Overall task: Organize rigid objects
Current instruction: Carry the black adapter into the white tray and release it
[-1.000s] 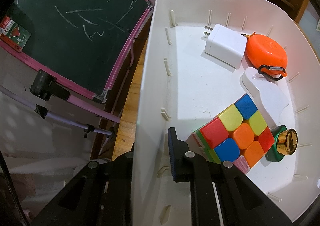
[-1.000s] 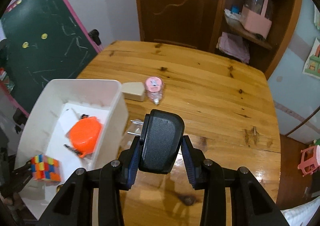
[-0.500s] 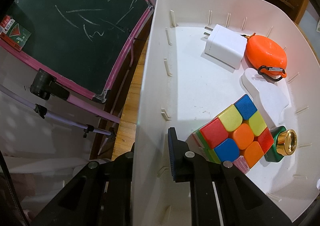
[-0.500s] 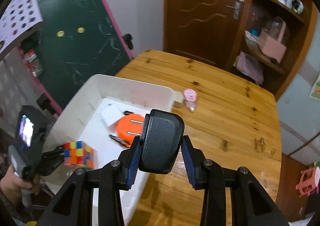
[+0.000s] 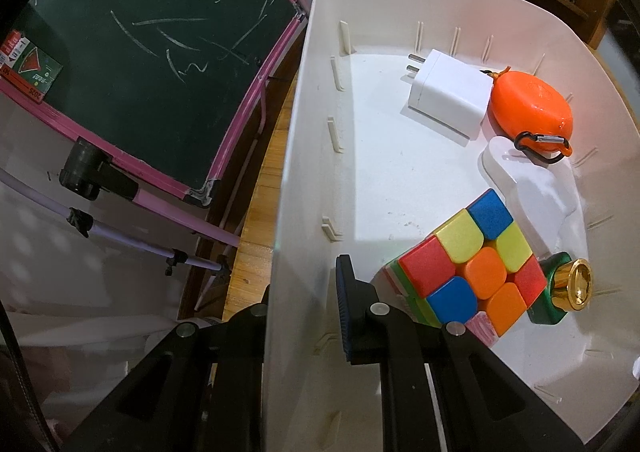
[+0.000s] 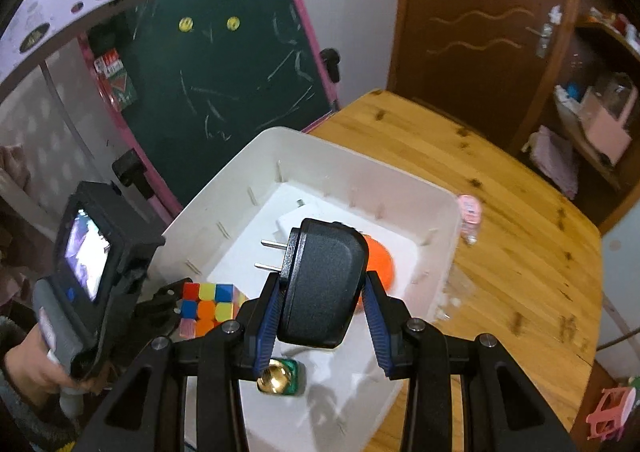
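A white bin holds a white charger, an orange case, a colourful cube and a green bottle with a gold cap. My left gripper is shut on the bin's left wall, one finger inside and one outside. In the right wrist view my right gripper is shut on a black plug adapter, prongs pointing left. It hangs over the bin, above the orange case and the cube.
The bin stands at the corner of a wooden table. A small pink-capped bottle lies just outside the bin's far wall. A pink-framed chalkboard stands left of the table. A hand holds the left gripper's handle.
My right gripper has carried the black adapter leftward, from over the bare table to over the bin, rolling a little. The left gripper and the bin have not moved.
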### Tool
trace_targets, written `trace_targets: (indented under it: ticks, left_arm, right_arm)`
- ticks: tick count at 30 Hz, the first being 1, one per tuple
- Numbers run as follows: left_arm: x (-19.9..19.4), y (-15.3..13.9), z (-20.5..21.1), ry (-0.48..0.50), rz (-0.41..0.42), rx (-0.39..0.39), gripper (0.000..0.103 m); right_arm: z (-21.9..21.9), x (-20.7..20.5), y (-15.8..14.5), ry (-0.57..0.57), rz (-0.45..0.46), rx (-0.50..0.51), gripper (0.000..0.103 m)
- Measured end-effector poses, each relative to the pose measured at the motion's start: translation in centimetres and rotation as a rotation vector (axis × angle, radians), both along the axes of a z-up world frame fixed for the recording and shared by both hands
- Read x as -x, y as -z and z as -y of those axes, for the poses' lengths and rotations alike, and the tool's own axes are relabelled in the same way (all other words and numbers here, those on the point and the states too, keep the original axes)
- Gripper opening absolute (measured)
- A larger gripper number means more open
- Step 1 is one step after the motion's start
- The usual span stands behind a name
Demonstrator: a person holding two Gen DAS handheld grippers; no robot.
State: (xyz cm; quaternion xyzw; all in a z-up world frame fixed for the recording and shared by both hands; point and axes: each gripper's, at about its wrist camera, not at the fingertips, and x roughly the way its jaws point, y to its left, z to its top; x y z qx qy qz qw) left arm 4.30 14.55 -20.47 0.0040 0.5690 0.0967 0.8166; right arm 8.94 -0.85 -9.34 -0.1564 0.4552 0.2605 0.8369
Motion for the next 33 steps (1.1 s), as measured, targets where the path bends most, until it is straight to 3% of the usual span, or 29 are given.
trace_targets:
  ticks: [10, 20, 24, 27, 33]
  left_arm:
    - [0.0, -0.1, 0.1, 0.006, -0.002, -0.004, 0.015]
    - [0.0, -0.2, 0.3, 0.007, -0.004, -0.009, 0.015]
    - [0.1, -0.2, 0.2, 0.006, -0.004, -0.009, 0.015]
    - [0.0, -0.2, 0.2, 0.006, -0.005, -0.012, 0.015]
    - [0.1, -0.2, 0.3, 0.007, -0.005, -0.012, 0.015]
  right_arm:
    - [-5.5, -4.4, 5.0, -0.035, -0.058, 0.104, 0.04]
    - [-9.3, -6.4, 9.2, -0.087, -0.116, 0.174, 0.041]
    - [-9.4, -6.2, 9.3, -0.105, -0.106, 0.171, 0.045]
    - [-8.8, -6.4, 9.1, -0.092, -0.116, 0.14, 0.059]
    - [-7.5, -6.5, 7.6, -0.062, -0.137, 0.073, 0.06]
